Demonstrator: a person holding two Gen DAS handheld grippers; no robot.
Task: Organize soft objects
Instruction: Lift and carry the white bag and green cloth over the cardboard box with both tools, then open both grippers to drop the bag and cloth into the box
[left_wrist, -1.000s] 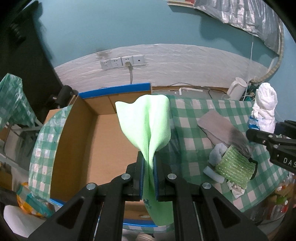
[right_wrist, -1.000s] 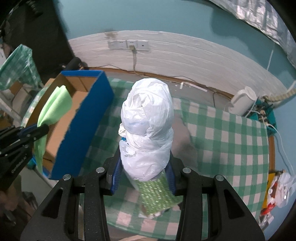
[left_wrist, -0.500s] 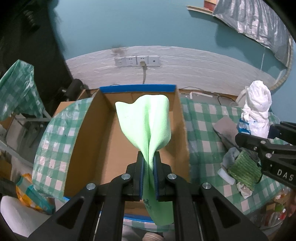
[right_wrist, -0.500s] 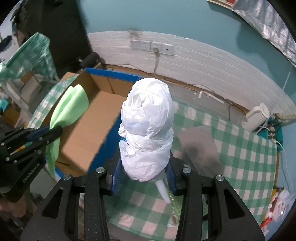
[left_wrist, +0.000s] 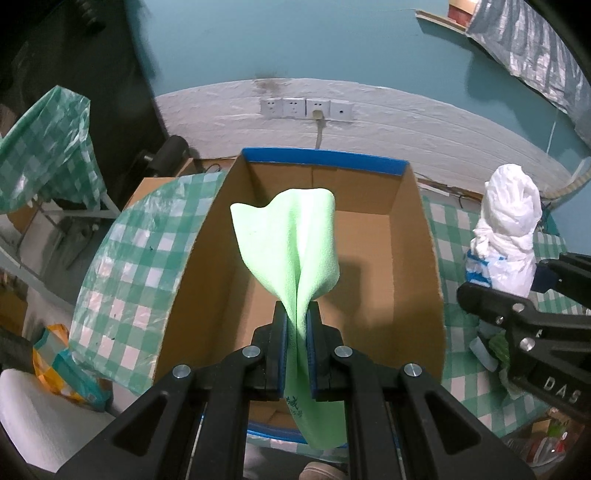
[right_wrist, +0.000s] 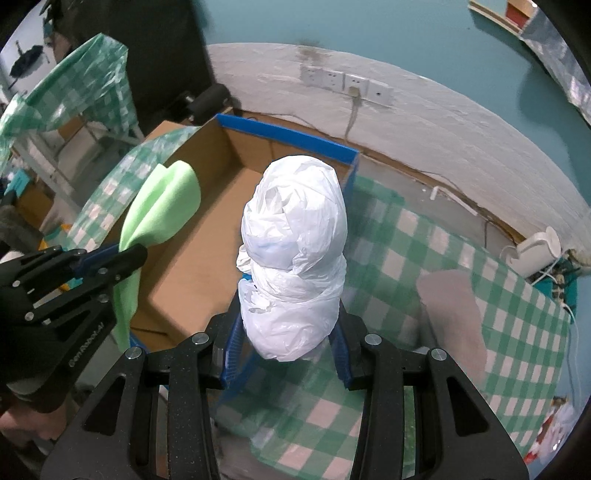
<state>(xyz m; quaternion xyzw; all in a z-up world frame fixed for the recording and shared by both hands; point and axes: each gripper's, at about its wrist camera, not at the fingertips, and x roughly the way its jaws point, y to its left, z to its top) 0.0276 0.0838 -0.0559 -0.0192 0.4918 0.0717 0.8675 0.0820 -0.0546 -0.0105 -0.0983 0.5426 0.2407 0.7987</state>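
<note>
My left gripper (left_wrist: 297, 325) is shut on a light green cloth (left_wrist: 291, 243), which stands up from the jaws over the open cardboard box (left_wrist: 413, 236) with a blue rim. My right gripper (right_wrist: 288, 339) is shut on a bundled white plastic bag (right_wrist: 295, 236) and holds it above the box's right wall and the checked tablecloth. In the left wrist view the white bag (left_wrist: 509, 221) and right gripper (left_wrist: 517, 310) sit to the right of the box. In the right wrist view the green cloth (right_wrist: 162, 206) and left gripper (right_wrist: 107, 262) are at the left over the box (right_wrist: 207, 236).
A grey cloth (right_wrist: 450, 306) lies on the green checked tablecloth (right_wrist: 524, 325) to the right. A green textured item (left_wrist: 498, 347) lies partly hidden behind the right gripper. A white kettle (right_wrist: 539, 247) stands at the back right. Wall sockets (left_wrist: 306, 109) are behind the box.
Both grippers have moved left with their loads. The green cloth now hangs over the middle of the box, and the white bag has come from over the table to the box's right edge.
</note>
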